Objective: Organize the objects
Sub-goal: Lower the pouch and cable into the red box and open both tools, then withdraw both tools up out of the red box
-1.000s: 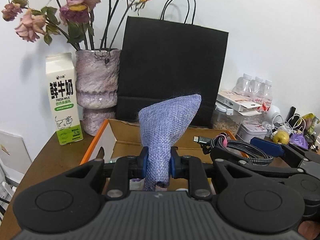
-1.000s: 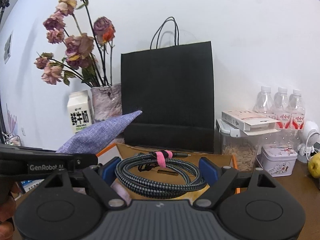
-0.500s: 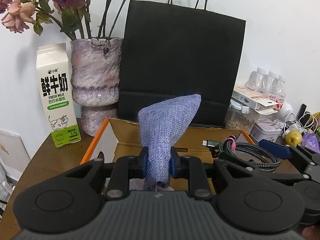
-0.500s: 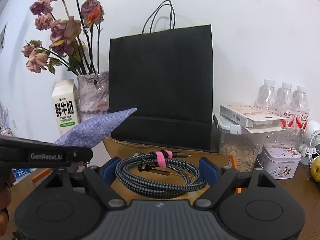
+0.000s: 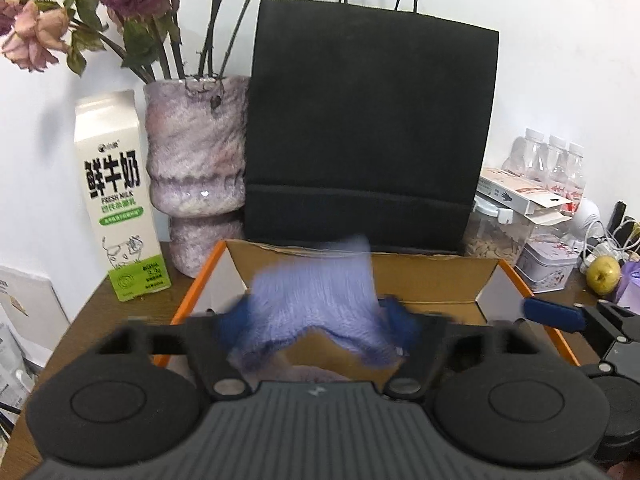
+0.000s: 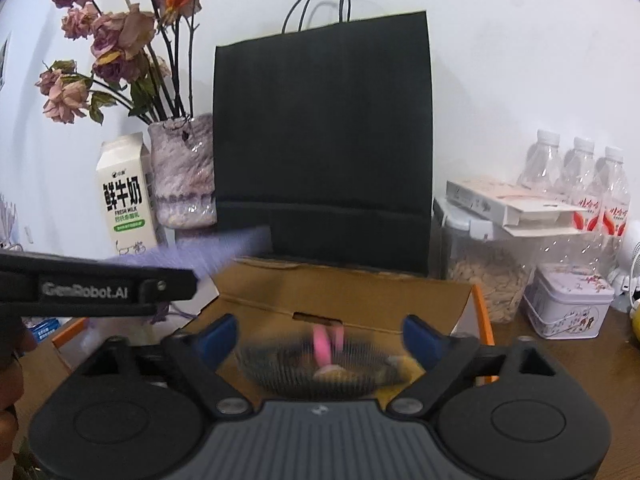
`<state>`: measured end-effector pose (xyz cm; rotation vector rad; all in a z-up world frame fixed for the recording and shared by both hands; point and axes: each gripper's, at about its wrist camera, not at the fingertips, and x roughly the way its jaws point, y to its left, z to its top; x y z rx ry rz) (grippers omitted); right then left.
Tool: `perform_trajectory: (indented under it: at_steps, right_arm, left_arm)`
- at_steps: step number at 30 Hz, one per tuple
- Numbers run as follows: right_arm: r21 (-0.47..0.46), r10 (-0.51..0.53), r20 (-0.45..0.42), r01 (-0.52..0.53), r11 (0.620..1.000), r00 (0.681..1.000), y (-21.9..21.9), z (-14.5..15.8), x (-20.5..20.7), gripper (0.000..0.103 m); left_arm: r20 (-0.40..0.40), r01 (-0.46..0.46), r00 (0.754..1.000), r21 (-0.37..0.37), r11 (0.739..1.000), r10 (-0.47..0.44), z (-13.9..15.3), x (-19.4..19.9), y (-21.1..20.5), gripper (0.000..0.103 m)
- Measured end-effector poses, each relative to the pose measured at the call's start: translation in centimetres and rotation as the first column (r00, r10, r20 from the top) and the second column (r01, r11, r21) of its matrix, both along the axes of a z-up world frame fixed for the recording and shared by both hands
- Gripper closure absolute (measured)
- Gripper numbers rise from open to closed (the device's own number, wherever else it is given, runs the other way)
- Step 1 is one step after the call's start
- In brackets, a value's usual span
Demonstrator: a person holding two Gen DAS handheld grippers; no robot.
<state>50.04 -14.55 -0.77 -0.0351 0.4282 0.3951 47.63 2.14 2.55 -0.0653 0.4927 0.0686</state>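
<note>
behind my grippers a black paper bag backs the open cardboard box; left gripper just sprang wide, blurred purple cloth pouch dropping in; right gripper also just opened, freeing the coiled cable over it

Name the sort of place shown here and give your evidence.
Probably a home, on a cluttered wooden side table: a milk carton beside a vase of dried roses, a black paper bag, and water bottles against a white wall.
</note>
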Motion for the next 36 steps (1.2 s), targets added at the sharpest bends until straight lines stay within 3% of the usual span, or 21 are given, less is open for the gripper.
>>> perform_trajectory:
  at_steps: [1, 6, 20, 36]
  right_arm:
    - [-0.013, -0.002, -0.006, 0.002, 1.000, 1.000, 0.2, -0.1, 0.0, 0.000]
    - [-0.039, -0.004, -0.023, 0.003, 0.999, 1.000, 0.6, -0.4, 0.0, 0.000]
    - [-0.011, -0.002, -0.022, 0.001, 1.000, 1.000, 0.2, 0.3, -0.8, 0.000]
    - [0.014, 0.034, -0.020, -0.033, 0.999, 0.999, -0.6, 1.5, -4.3, 0.000]
  left_arm:
    - [0.012, -0.013, 1.000, 0.005, 1.000, 0.013, 0.0, -0.2, 0.0, 0.000]
    - [0.007, -0.022, 1.000, -0.006, 1.000, 0.022, 0.0, -0.1, 0.2, 0.000]
    - [0.022, -0.008, 1.000, -0.013, 1.000, 0.009, 0.2, -1.0, 0.2, 0.000]
    - [0.101, -0.023, 0.995, -0.014, 1.000, 0.024, 1.8, -5.7, 0.7, 0.000]
